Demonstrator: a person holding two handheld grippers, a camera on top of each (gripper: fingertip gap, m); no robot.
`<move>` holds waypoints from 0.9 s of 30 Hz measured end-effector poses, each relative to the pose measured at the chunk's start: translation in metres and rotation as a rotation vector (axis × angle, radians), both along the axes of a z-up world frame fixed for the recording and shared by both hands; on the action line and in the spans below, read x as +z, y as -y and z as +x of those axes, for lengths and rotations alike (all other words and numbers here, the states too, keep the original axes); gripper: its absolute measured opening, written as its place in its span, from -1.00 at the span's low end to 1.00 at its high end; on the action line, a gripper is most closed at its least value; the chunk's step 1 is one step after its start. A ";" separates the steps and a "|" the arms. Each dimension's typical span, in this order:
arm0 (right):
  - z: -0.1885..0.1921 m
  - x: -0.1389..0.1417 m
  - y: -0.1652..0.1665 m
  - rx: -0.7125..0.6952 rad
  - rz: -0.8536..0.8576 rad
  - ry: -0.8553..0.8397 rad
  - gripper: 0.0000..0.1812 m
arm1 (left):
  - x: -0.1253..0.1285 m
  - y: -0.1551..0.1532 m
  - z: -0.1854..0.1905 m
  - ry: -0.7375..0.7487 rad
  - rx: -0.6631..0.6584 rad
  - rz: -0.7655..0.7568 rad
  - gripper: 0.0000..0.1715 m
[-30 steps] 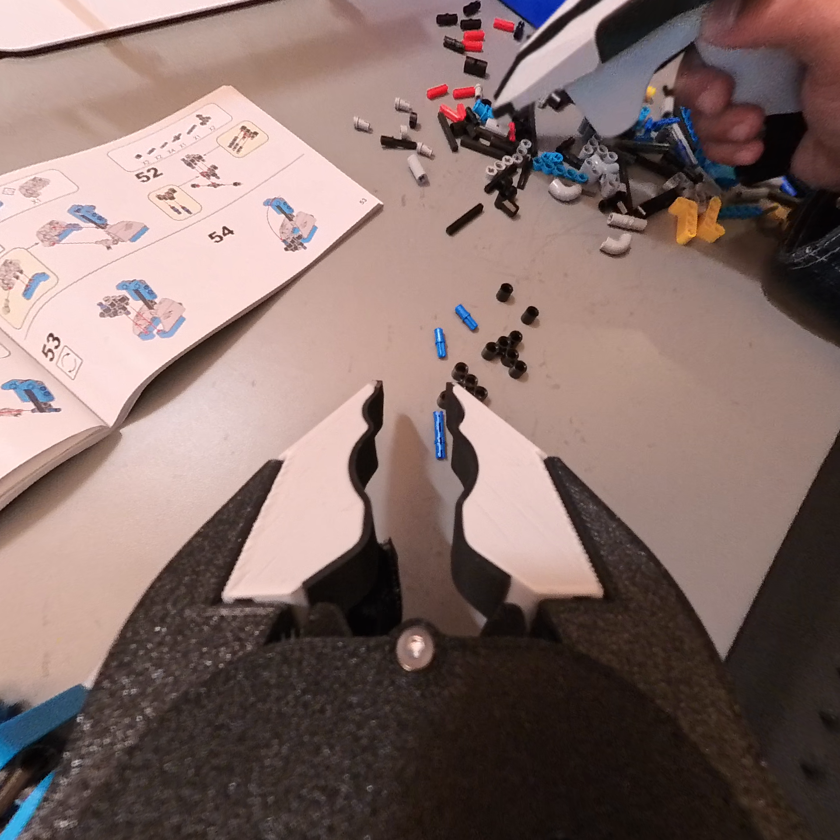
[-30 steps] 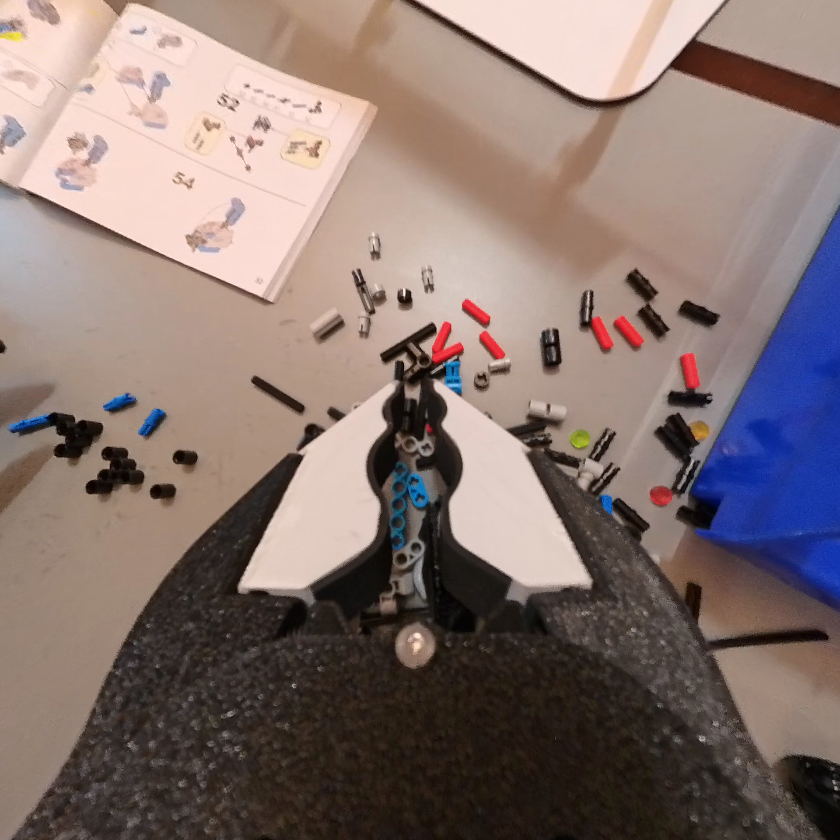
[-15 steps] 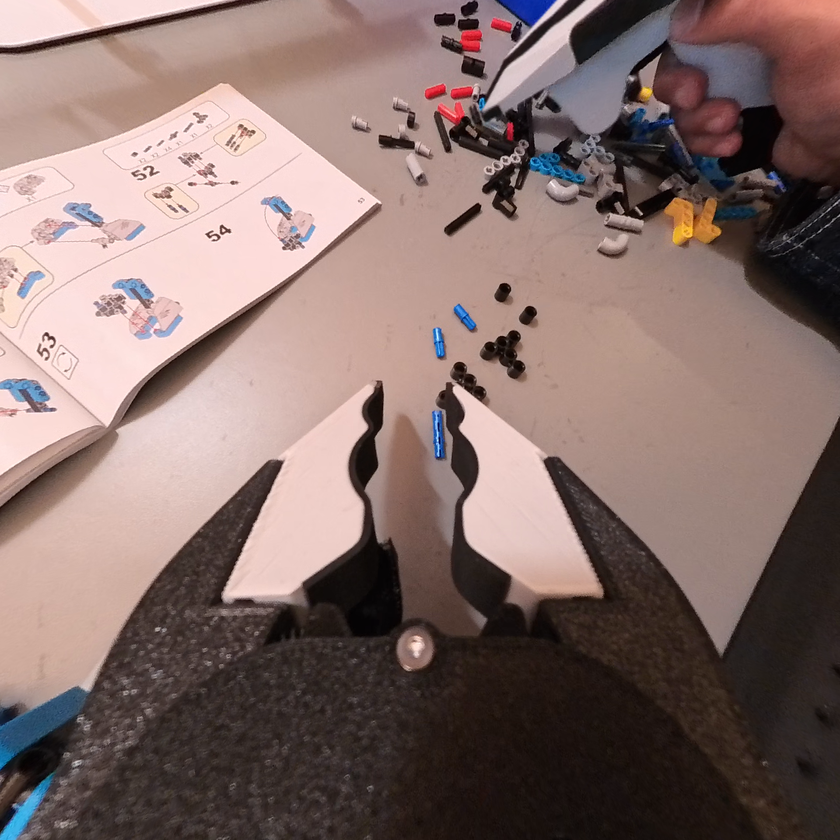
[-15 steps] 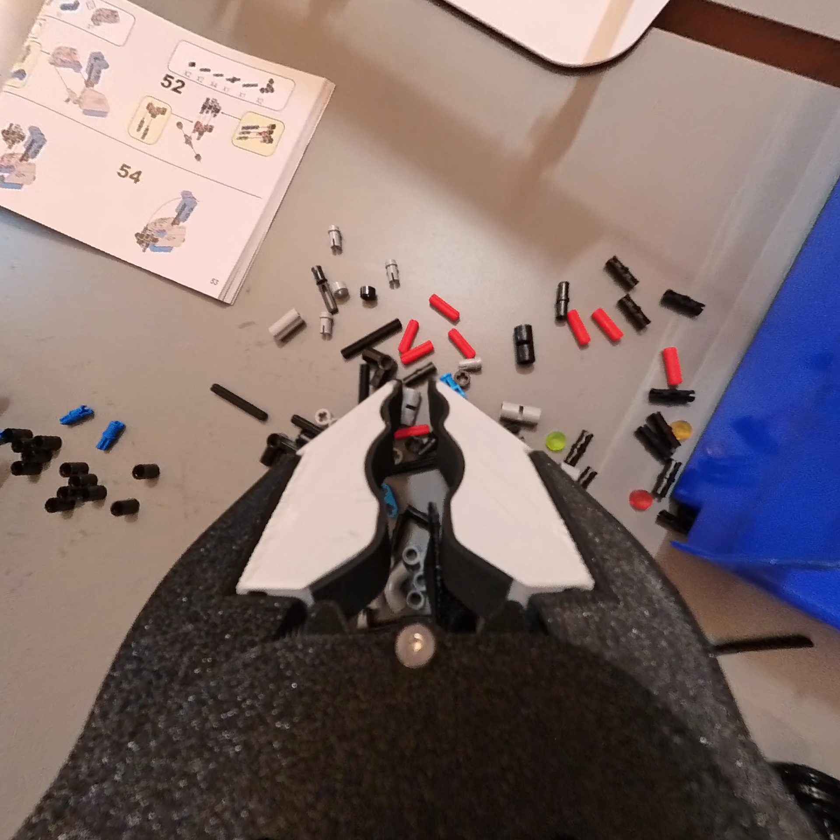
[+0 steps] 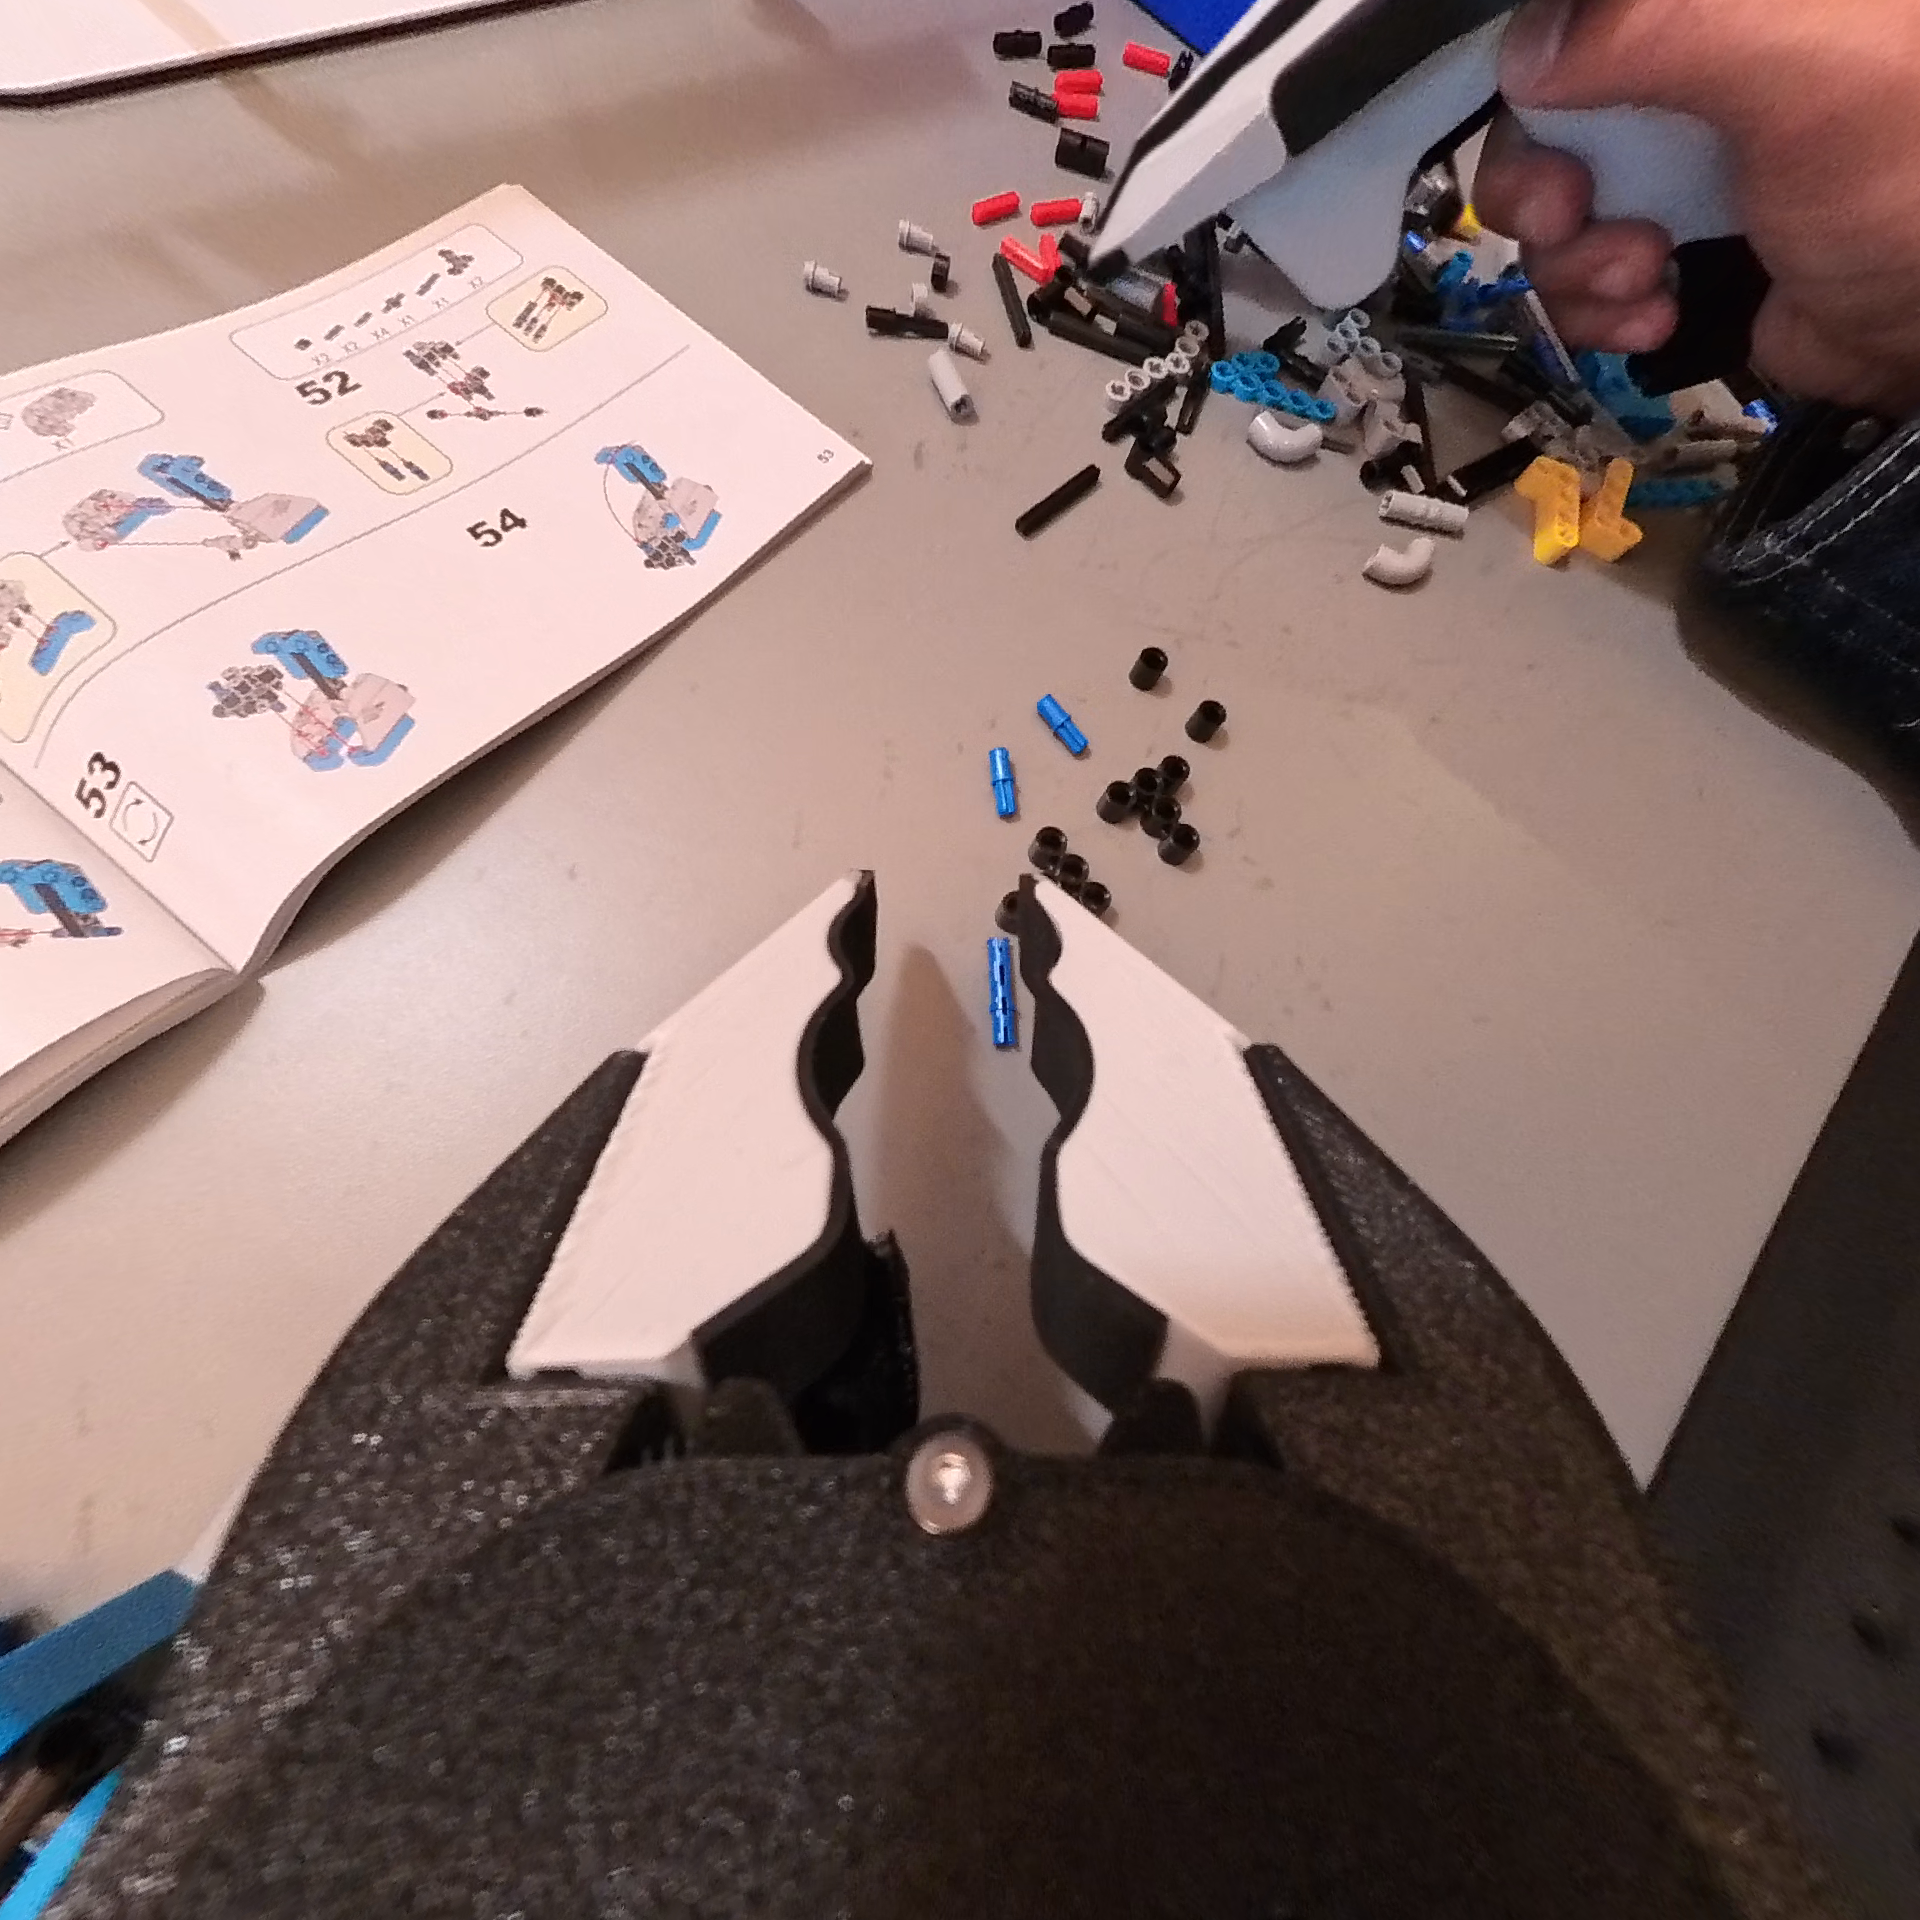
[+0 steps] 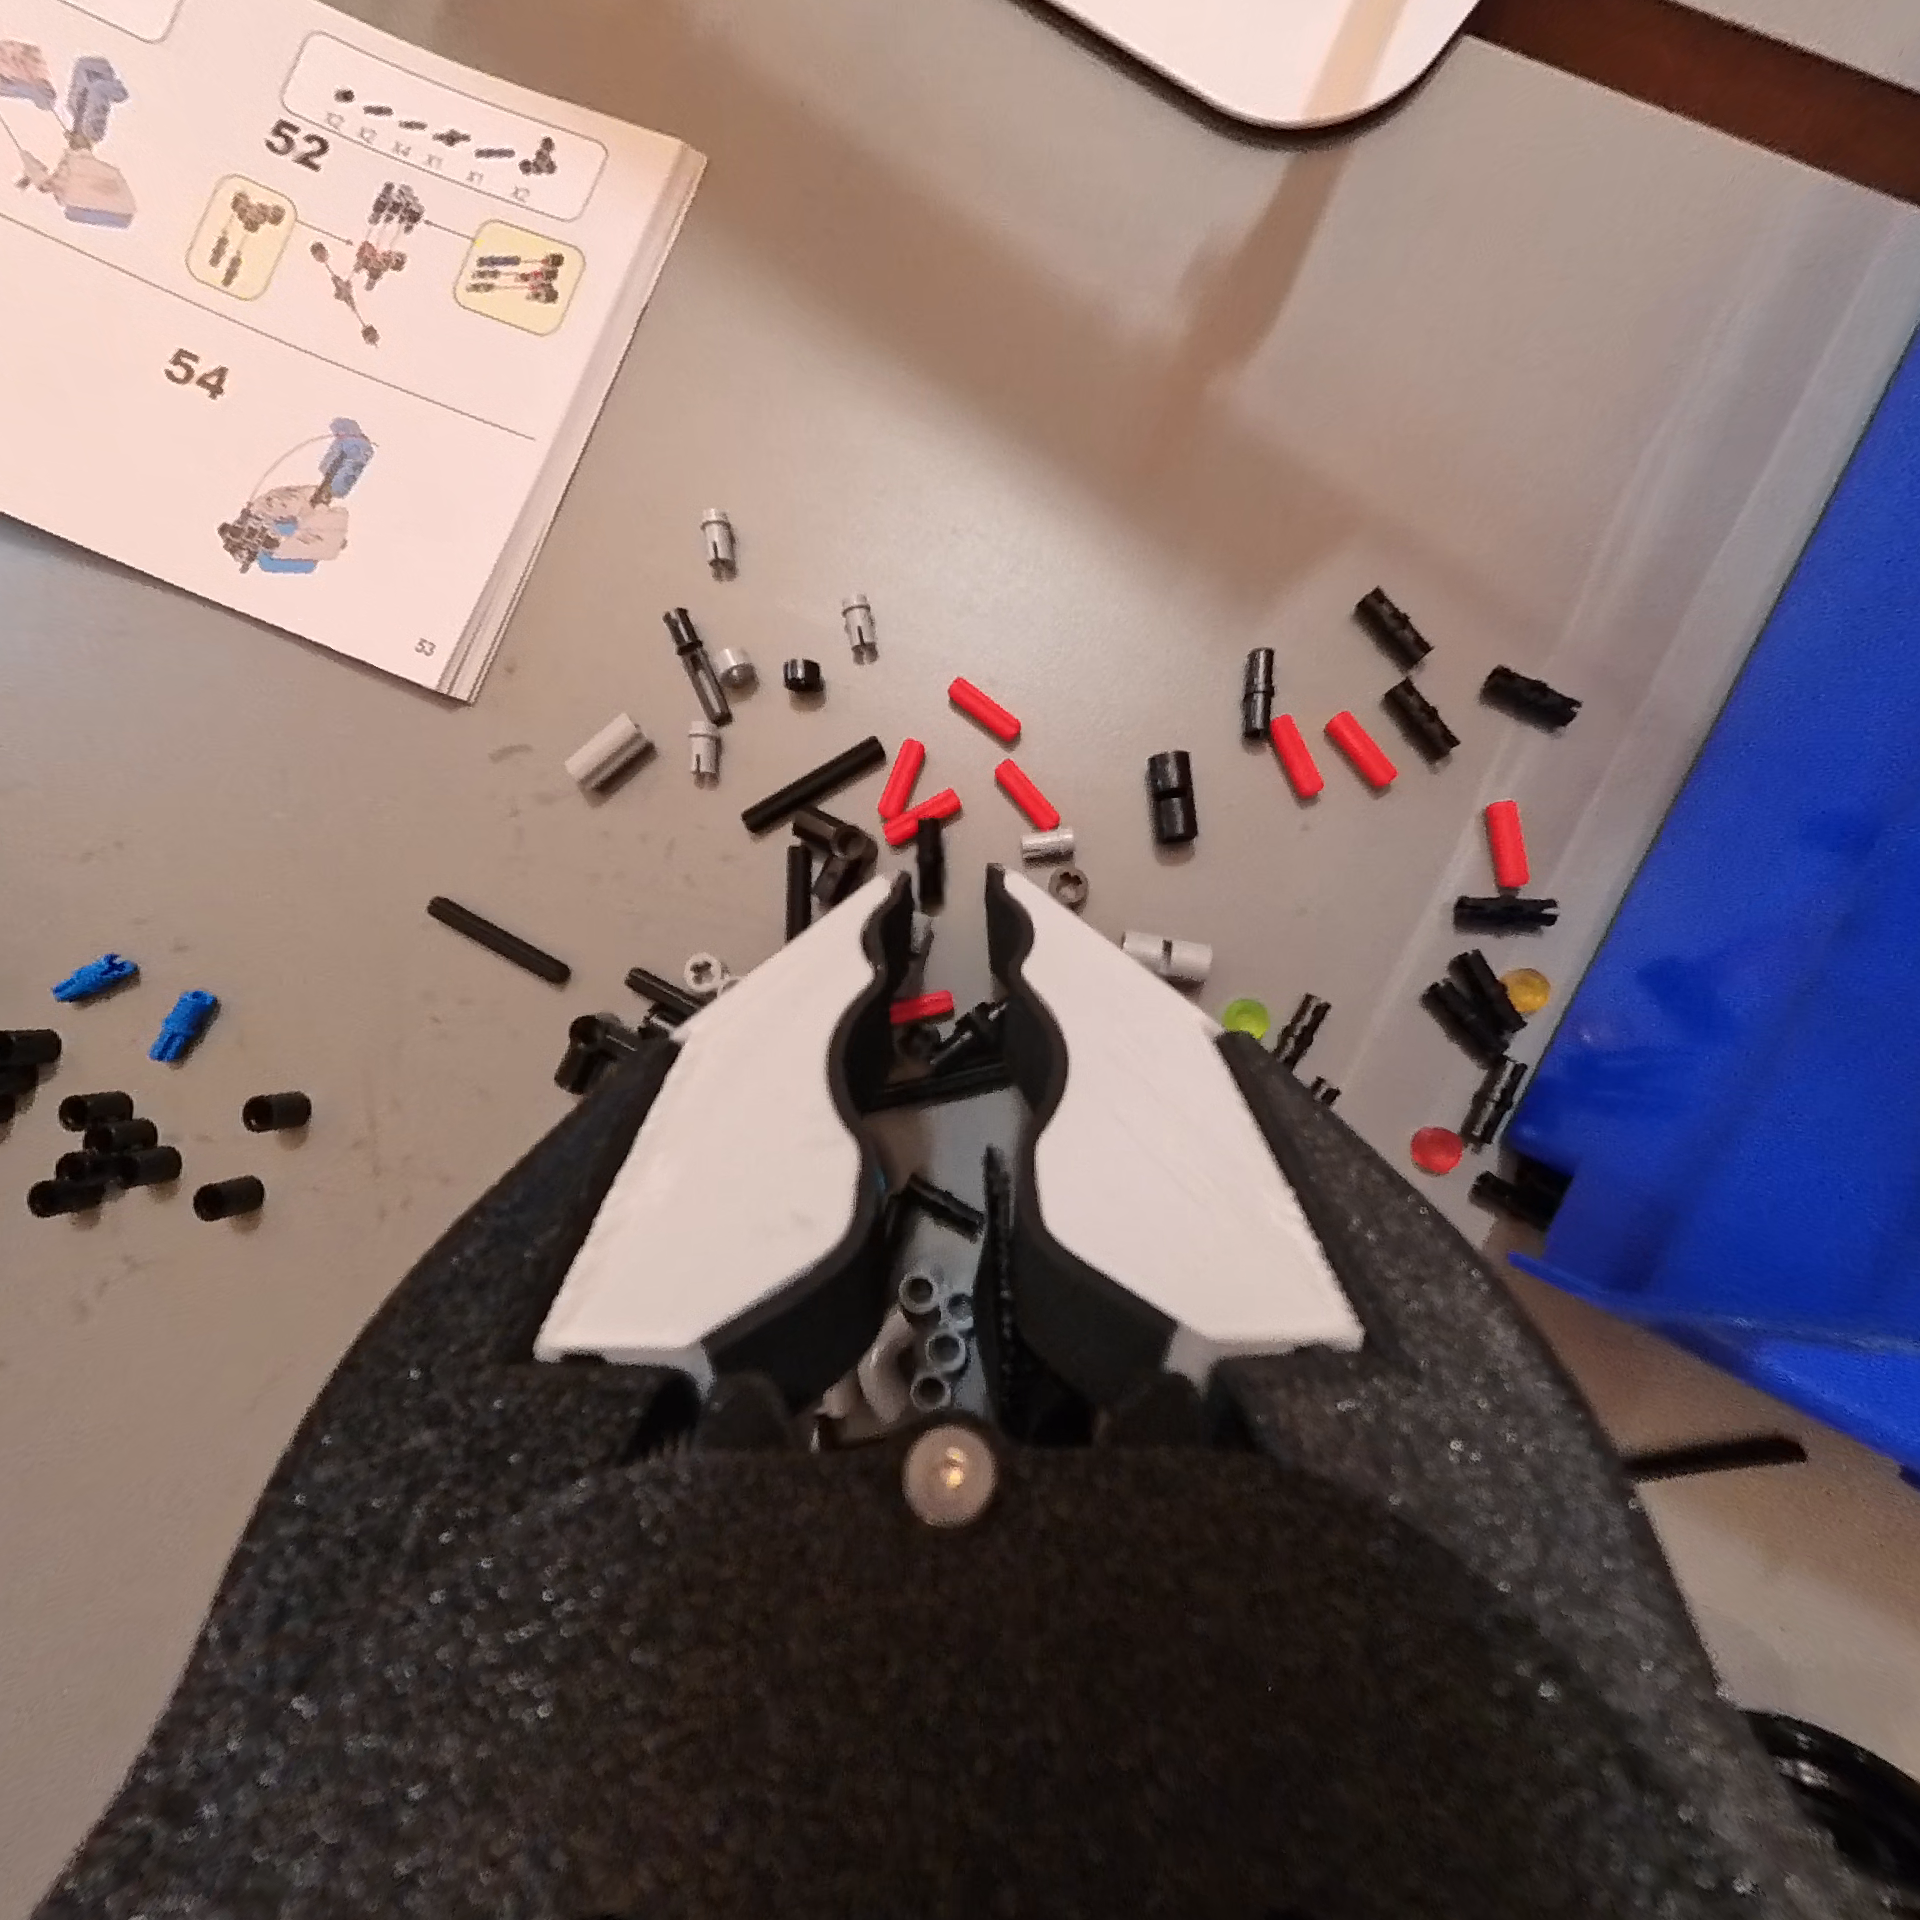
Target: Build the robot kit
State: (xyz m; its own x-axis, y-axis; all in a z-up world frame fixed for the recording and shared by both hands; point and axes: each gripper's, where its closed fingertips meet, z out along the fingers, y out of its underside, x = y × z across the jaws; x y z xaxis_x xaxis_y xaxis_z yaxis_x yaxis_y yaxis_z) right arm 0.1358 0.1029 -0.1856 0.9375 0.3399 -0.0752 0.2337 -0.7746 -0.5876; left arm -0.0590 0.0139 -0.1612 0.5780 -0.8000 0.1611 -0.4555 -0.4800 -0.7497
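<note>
The left gripper [image 5: 943, 891] hovers low over the surface [image 5: 1403, 1039], fingers apart and empty, a blue pin [image 5: 1000, 992] lying just inside its right finger. The right gripper [image 6: 945, 883], fingers slightly parted and holding nothing, points into the parts pile [image 6: 925, 800]; its body hides the parts beneath

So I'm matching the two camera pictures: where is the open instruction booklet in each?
Left wrist view: booklet at left, past the left gripper.
Right wrist view: booklet at top left.
Shared landmark: the two short blue pins.
</note>
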 end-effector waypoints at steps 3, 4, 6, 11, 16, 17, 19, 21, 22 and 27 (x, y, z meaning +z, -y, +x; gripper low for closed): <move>-0.005 -0.001 -0.002 0.011 -0.004 -0.006 -0.86 | 0.000 0.000 0.000 0.000 0.001 -0.001 -0.69; -0.005 -0.001 -0.003 0.013 -0.002 0.007 -0.86 | 0.000 0.000 0.000 0.000 0.001 -0.001 -0.69; -0.004 -0.003 -0.004 0.016 -0.007 0.027 -0.86 | 0.000 0.000 0.000 0.000 0.000 -0.003 -0.69; -0.002 -0.003 -0.005 0.011 -0.017 0.027 -0.94 | 0.000 0.000 0.000 0.003 0.001 -0.003 -0.69; -0.007 0.019 0.002 0.033 0.047 0.026 -0.95 | 0.000 0.000 -0.001 0.002 0.003 -0.003 -0.69; -0.014 0.027 0.007 0.063 0.063 0.017 -0.95 | 0.000 0.000 -0.001 0.002 0.003 -0.002 -0.69; -0.045 0.036 0.030 0.203 0.051 -0.052 -0.94 | 0.000 0.000 -0.001 0.002 0.002 -0.002 -0.69; -0.080 0.036 0.066 0.389 0.006 -0.113 -0.94 | 0.000 0.000 0.000 0.002 0.001 -0.003 -0.69; -0.092 0.033 0.083 0.456 -0.012 -0.113 -0.94 | 0.001 0.000 0.000 0.003 0.000 -0.002 -0.69; -0.128 0.013 0.123 0.548 -0.049 -0.085 -0.94 | 0.000 0.001 0.001 0.002 -0.004 -0.002 -0.69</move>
